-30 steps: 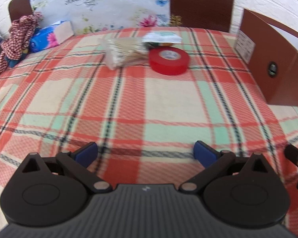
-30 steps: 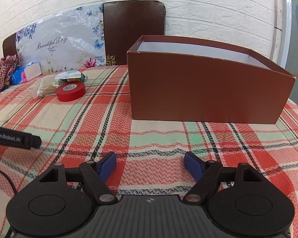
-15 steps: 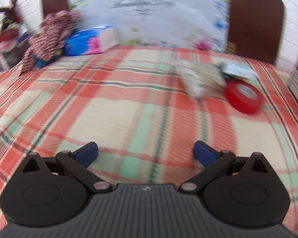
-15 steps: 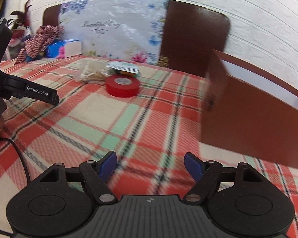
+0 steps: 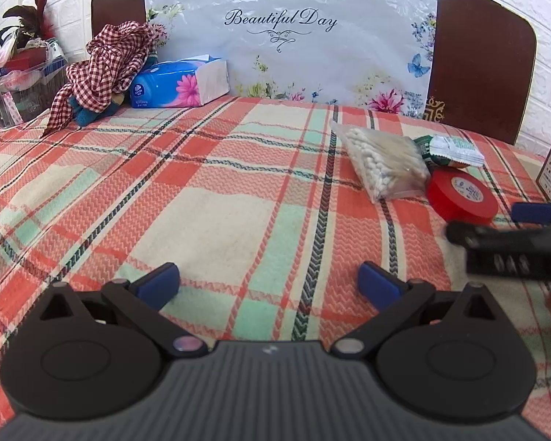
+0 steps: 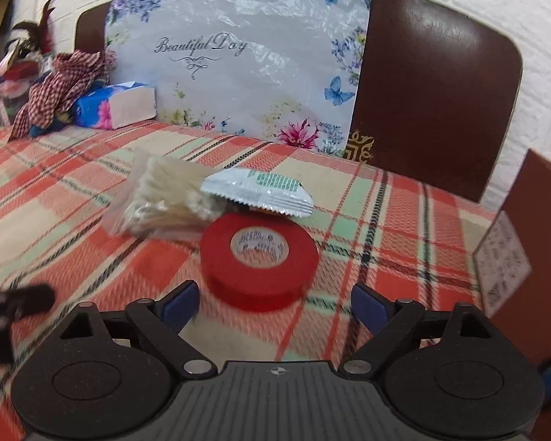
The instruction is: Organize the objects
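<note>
A red tape roll [image 6: 259,266] lies flat on the plaid tablecloth, just ahead of my open right gripper [image 6: 275,303], its near edge between the blue fingertips. Behind it lie a clear bag of cotton swabs [image 6: 163,198] and a silver-green snack packet [image 6: 260,191]. In the left wrist view the tape roll [image 5: 461,194], the swab bag [image 5: 384,163] and the packet [image 5: 450,150] sit at the right, and the right gripper [image 5: 532,220] reaches in beside the tape. My left gripper [image 5: 268,281] is open and empty over bare cloth.
A brown box [image 6: 532,257] stands at the right edge. A blue tissue pack [image 5: 180,84] and a checked red cloth [image 5: 106,62] lie at the back left. A floral plastic sheet [image 5: 286,33] covers the brown headboard [image 5: 481,62] behind the table.
My right gripper has swung left from the brown box and closed in on the red tape roll. My left gripper has turned left, so the objects now sit at its right.
</note>
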Motion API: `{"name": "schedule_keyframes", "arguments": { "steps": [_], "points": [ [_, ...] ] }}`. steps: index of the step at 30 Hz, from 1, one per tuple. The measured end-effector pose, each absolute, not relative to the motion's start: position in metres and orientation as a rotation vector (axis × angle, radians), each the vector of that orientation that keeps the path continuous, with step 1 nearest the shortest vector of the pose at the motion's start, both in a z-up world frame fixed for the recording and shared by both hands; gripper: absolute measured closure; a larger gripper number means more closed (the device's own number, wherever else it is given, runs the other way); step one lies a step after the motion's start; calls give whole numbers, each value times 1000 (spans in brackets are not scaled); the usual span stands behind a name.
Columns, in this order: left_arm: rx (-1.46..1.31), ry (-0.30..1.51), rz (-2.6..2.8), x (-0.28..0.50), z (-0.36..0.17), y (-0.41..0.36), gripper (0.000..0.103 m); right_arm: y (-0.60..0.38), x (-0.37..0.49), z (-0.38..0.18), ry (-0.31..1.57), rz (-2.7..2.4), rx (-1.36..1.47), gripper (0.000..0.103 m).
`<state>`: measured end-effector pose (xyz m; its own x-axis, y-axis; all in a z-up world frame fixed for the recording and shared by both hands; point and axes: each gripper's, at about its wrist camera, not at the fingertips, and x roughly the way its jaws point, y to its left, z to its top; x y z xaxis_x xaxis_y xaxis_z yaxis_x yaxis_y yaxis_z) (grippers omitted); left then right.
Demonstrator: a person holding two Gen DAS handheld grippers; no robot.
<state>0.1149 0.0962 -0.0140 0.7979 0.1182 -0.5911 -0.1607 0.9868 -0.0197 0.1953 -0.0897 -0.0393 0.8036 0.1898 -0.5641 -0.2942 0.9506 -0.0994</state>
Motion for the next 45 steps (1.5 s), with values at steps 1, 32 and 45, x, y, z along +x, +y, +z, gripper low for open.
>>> {"name": "schedule_keyframes", "arguments": {
  "steps": [1,32,45],
  "points": [
    [-69,629,150,116,-14,95,0,-89,201,-40,590,264,-167,12],
    [-41,635,157,118,-14,89,0,-182,34,-40,616,229,-130,30],
    [-4,640,177,117,-13,85,0,-195,7,-40,590,203,-101,26]
  ]
}}
